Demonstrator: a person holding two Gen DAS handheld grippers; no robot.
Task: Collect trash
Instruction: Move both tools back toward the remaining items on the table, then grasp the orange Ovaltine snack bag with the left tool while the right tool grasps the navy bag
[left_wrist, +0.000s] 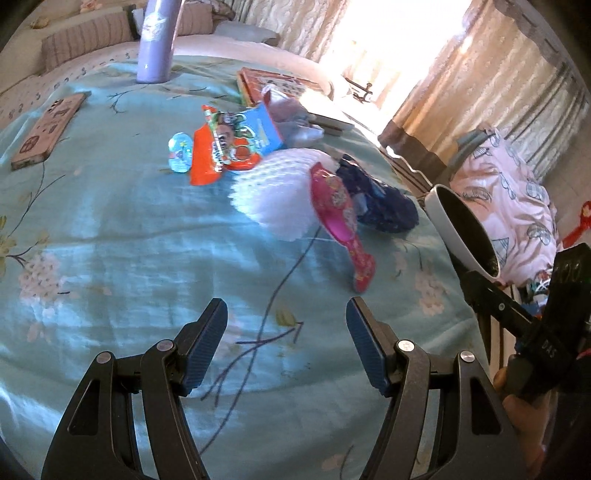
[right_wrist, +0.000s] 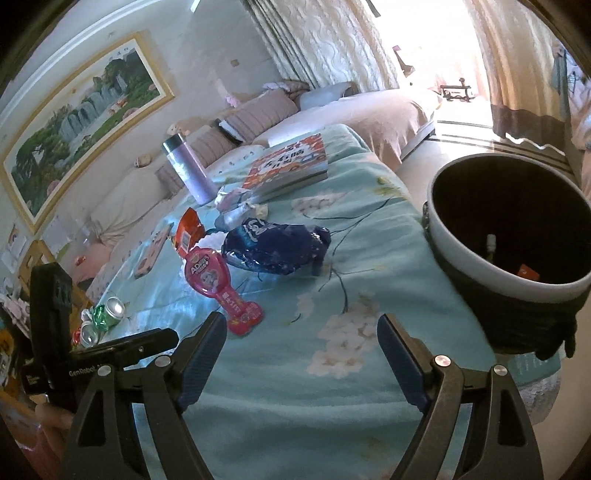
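Note:
Trash lies on a light blue flowered bedspread (left_wrist: 110, 229): a pink wrapper (left_wrist: 338, 210) (right_wrist: 218, 286), a dark blue bag (left_wrist: 380, 197) (right_wrist: 277, 245), an orange and blue snack wrapper (left_wrist: 231, 144), a white foam net (left_wrist: 273, 192) and a small blue capsule (left_wrist: 180, 152). A grey bin (right_wrist: 506, 236) (left_wrist: 461, 229) stands at the bed's right edge with some scraps inside. My left gripper (left_wrist: 286, 317) is open and empty above the bedspread, short of the pink wrapper. My right gripper (right_wrist: 301, 328) is open and empty, left of the bin.
A purple bottle (left_wrist: 157, 40) (right_wrist: 190, 170), a picture book (right_wrist: 291, 162), a phone-like case (left_wrist: 48, 129) and crumpled wrappers (right_wrist: 236, 206) lie farther back. Cans (right_wrist: 107, 317) sit at the left. Pillows, curtains and a bright window are behind.

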